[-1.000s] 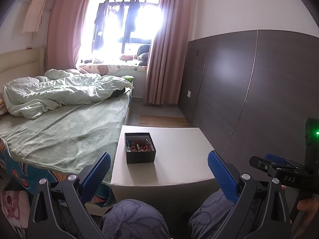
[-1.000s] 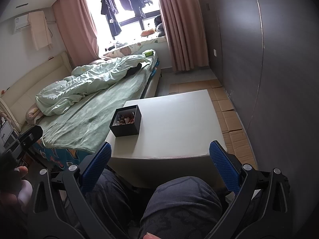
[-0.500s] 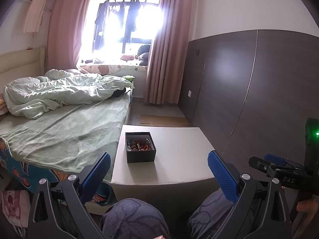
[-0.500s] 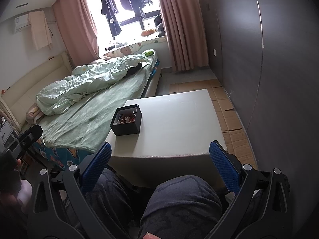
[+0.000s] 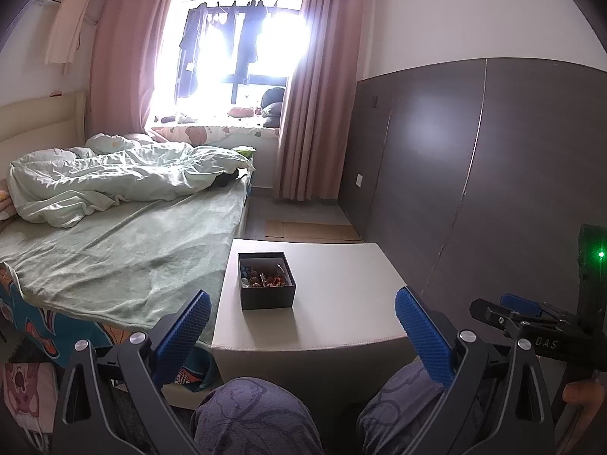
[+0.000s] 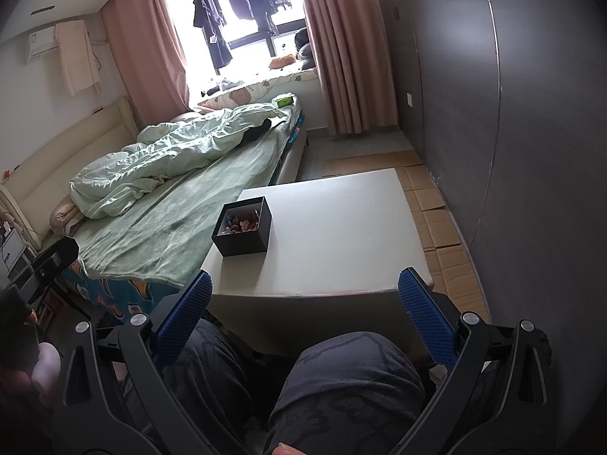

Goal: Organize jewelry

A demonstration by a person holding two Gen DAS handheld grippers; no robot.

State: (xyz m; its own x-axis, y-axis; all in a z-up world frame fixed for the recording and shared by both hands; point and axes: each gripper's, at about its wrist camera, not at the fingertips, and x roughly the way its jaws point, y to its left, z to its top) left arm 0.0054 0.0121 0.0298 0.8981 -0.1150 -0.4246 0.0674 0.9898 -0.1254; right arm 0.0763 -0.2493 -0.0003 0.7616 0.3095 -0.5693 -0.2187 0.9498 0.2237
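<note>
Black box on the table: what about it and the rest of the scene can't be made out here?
- Black box: the jewelry inside is too small in both views to name the pieces.
- Box floor: hidden by its near wall and the pile.
- Table: legs hidden by its front edge and the knees.
- Window: glare washes out the outside in the left view.

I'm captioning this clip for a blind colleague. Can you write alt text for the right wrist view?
An open black box of mixed jewelry sits near the left edge of a white table, beside a green-covered bed. In the foreground, the right tongs are open and empty above the seated person's knees.
</note>
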